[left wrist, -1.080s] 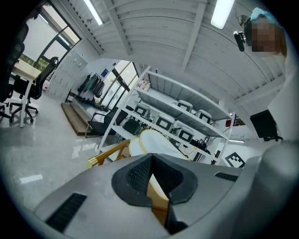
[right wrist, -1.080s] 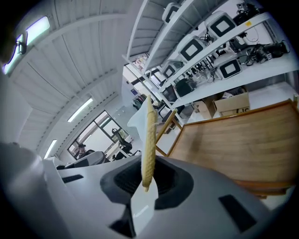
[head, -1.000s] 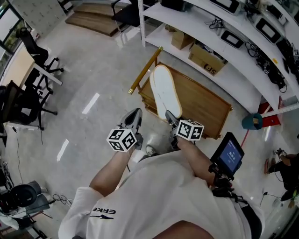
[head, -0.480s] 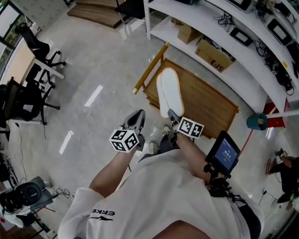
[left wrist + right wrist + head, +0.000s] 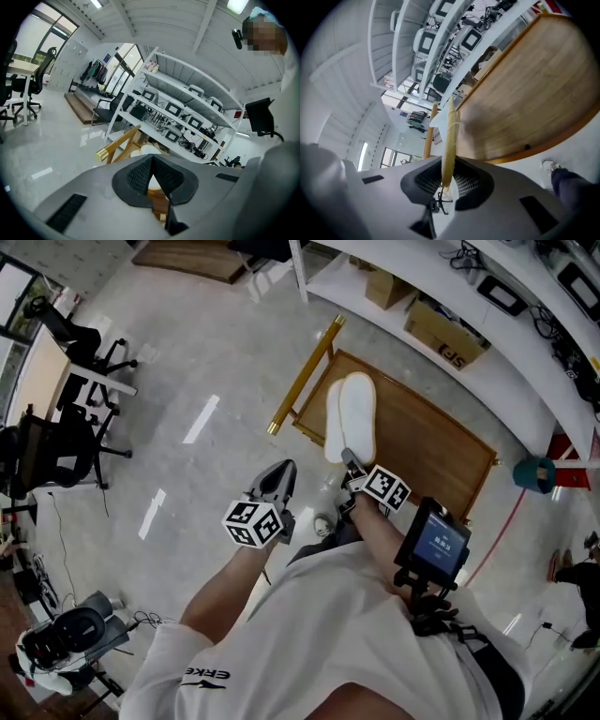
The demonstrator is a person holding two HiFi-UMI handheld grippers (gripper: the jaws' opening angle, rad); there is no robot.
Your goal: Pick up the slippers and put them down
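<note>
The white flat slipper (image 5: 358, 416) hangs over the near left part of the low brown wooden platform (image 5: 427, 442). Its near end is pinched edge-on between the right gripper's (image 5: 349, 465) jaws. To the left, the left gripper (image 5: 274, 479) has its jaws pressed together on nothing, above the pale grey floor (image 5: 187, 352).

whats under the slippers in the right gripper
The wooden cart deck lies below the slippers, which the right gripper pinches. The deck patch directly behind their soles is covered, so unseen.
</note>
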